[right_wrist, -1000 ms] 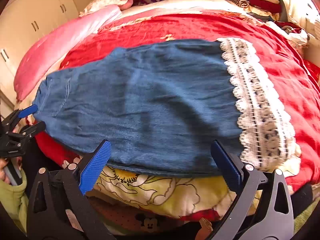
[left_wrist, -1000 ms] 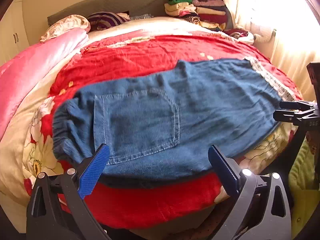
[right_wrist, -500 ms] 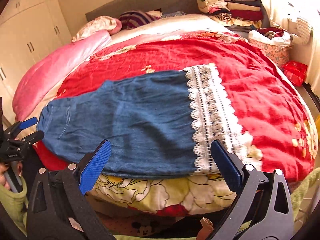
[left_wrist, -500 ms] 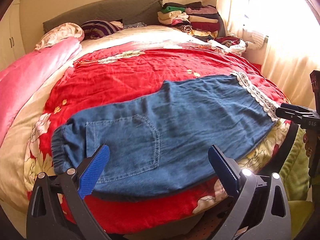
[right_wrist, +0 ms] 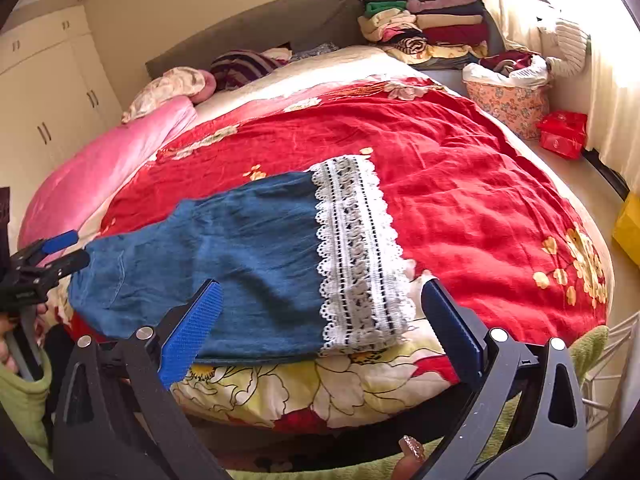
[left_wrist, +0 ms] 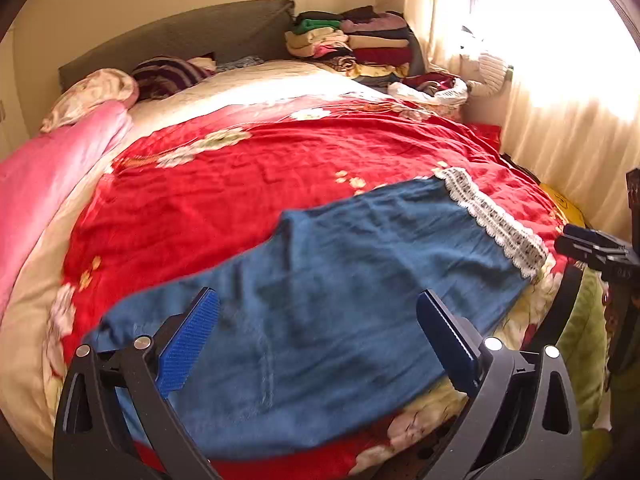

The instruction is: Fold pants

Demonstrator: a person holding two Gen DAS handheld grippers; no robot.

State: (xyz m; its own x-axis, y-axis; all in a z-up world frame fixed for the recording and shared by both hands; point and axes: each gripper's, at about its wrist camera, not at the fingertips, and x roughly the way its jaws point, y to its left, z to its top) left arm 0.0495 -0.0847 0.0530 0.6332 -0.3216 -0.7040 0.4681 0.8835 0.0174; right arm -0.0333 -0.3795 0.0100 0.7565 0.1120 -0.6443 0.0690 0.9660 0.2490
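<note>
Blue pants [left_wrist: 340, 300] flat on the bed [left_wrist: 240, 184], both jaws wide.
Only the right view shows the whole lace hem [right_wrist: 360, 252] and white wardrobe [right_wrist: 52, 92].

We looked from two wrist cameras at the near edge of the bed [left_wrist: 248, 184], both facing across it toward the headboard [left_wrist: 180, 40]. Our left view sat low by the waist end of the pants [left_wrist: 340, 280], with the right gripper [left_wrist: 592, 246] at its right border. Our right view sat near the lace hem [right_wrist: 356, 248], with the left gripper [right_wrist: 48, 258] at its left border. Both shared the pants, the red cover [right_wrist: 460, 184], the pillows and the stacked clothes [right_wrist: 432, 20].
</note>
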